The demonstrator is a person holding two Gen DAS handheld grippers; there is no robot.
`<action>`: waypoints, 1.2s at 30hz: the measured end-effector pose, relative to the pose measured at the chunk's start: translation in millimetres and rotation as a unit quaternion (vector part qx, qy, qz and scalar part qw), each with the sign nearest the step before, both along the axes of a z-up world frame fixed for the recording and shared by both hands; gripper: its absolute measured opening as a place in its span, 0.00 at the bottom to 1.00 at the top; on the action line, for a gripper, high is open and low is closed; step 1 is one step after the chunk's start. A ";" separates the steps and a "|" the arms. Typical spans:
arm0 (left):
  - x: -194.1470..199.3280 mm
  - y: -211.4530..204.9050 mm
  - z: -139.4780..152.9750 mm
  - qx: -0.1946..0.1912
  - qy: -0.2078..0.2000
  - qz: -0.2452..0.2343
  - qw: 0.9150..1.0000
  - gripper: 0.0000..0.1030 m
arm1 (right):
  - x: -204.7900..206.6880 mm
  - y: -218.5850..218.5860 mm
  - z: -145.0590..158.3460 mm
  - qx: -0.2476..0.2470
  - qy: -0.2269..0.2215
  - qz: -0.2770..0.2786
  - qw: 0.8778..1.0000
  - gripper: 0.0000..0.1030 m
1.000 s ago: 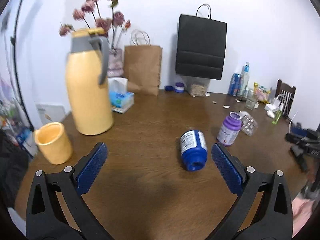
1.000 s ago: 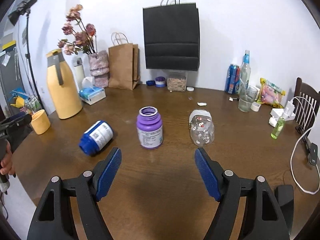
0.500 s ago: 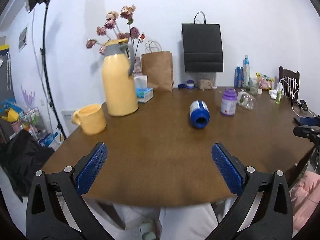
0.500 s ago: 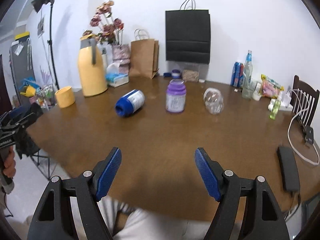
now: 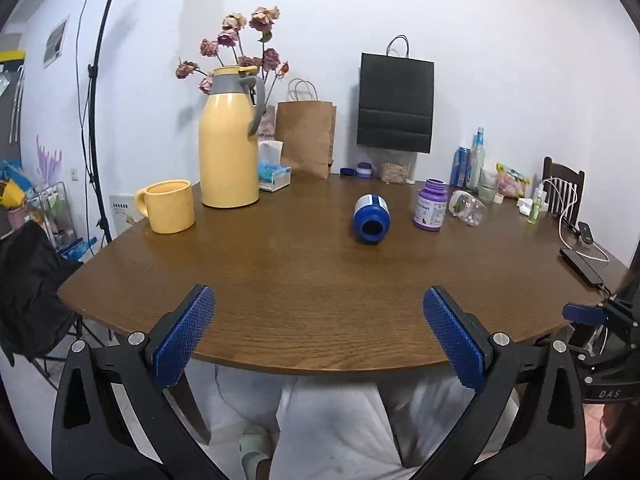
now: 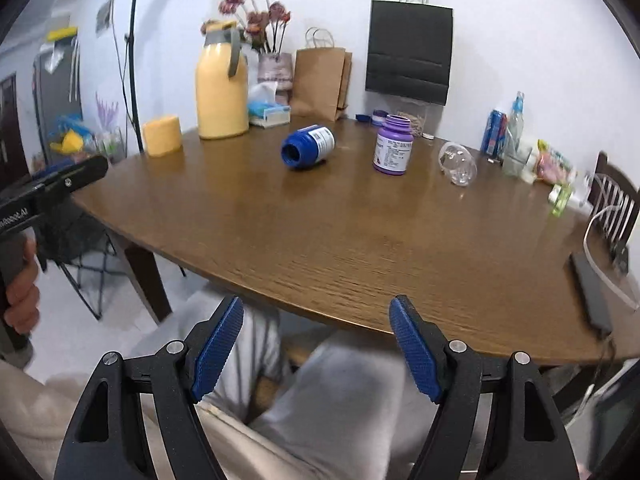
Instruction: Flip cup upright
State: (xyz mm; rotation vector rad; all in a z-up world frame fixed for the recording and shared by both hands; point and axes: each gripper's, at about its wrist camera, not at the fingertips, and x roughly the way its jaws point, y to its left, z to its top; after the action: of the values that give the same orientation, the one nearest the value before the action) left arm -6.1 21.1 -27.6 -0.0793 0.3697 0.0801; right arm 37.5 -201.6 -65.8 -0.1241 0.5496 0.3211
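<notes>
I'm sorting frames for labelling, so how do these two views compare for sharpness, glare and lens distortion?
Left wrist view: sharp throughout, the blue bottle and yellow mug crisp; the fisheye bows the table edge and darkens the corners. Right wrist view: softer, with smearing toward the right side around the chair and left edge; pale glare lies across the tabletop near the purple bottle.

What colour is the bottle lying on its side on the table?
The tipped-over plastic bottle is dark blue with a white label, clearest in the right wrist view.

Both tongs, left (image 5: 316, 332) and right (image 6: 316, 344), have drawn back past the table (image 5: 320, 304) edge, jaws still wide.
</notes>
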 end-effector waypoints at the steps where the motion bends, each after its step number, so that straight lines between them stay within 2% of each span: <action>1: 0.3 -2.0 0.4 0.006 -0.001 0.000 1.000 1.00 | -0.5 -0.5 -0.1 0.011 0.001 -0.005 1.000 0.78; 3: -0.8 -5.3 0.8 0.016 -0.002 0.005 1.000 1.00 | -3.7 0.9 0.4 0.023 -0.007 0.010 1.000 0.78; 14: -15.5 -13.4 8.6 0.011 -0.015 -0.004 1.000 1.00 | -18.9 -13.6 28.0 0.051 -0.087 -0.031 0.994 0.78; 27: -17.7 -18.5 10.6 0.025 -0.019 0.011 0.999 1.00 | -17.1 -16.3 28.6 0.057 -0.086 -0.033 0.994 0.78; 36: -20.8 -22.1 11.8 0.028 -0.026 -0.002 0.999 1.00 | -19.1 -14.7 28.3 0.057 -0.089 -0.033 0.994 0.78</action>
State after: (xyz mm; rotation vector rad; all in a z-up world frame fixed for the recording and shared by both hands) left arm -26.8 -1.1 -15.7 -0.0262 0.3145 0.0844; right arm 18.4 -216.3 -37.5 -0.0232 0.3570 0.2732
